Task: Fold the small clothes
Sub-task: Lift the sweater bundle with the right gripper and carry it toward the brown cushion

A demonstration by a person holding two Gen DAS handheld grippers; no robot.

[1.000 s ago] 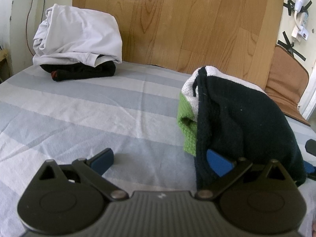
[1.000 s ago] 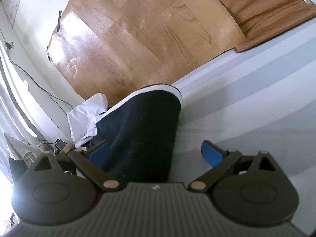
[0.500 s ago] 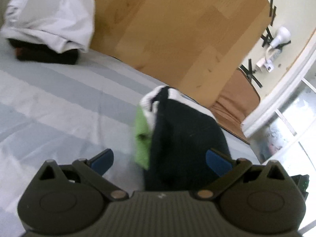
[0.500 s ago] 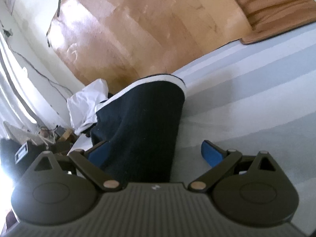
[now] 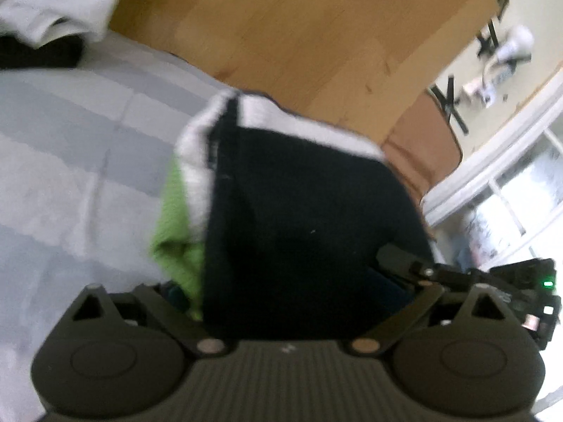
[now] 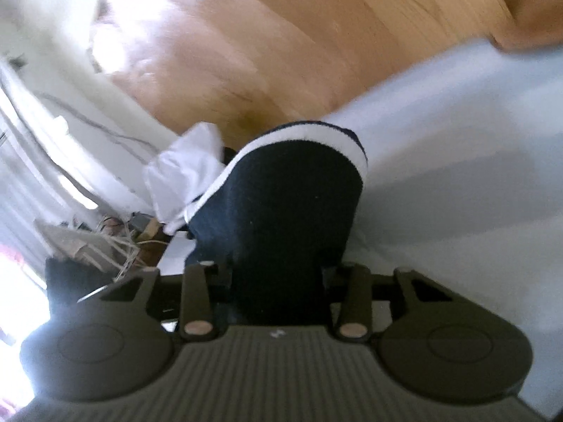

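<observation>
Your right gripper (image 6: pixel 278 281) is closing on the dark garment (image 6: pixel 292 211): a second ago its fingers stood wide on either side of the cloth, and now they have drawn in narrow against the near end of it, with the fabric bunched between them. Whether the pads already pinch firmly is hard to tell through the blur.

Your left gripper (image 5: pixel 281 292) has swung round and come in toward the same garment (image 5: pixel 302 232). Before, the cloth sat off by its right finger; now it fills the gap between both fingers, which stand wide with no sign of squeezing. The right gripper's body shows at the right edge of the left view, so your two hands are near each other at the garment's near end.

The garment stands humped on the striped bed (image 5: pixel 77 161), white band (image 5: pixel 292 123) at the top, a green piece (image 5: pixel 176 239) showing on its left side. The white pile (image 5: pixel 59 3) lies well apart at the bed's far corner.

It looks as if you are taking hold with both hands to lift and spread the garment. Let the right grip settle, then close the left before pulling, or the cloth may slip from one side.
</observation>
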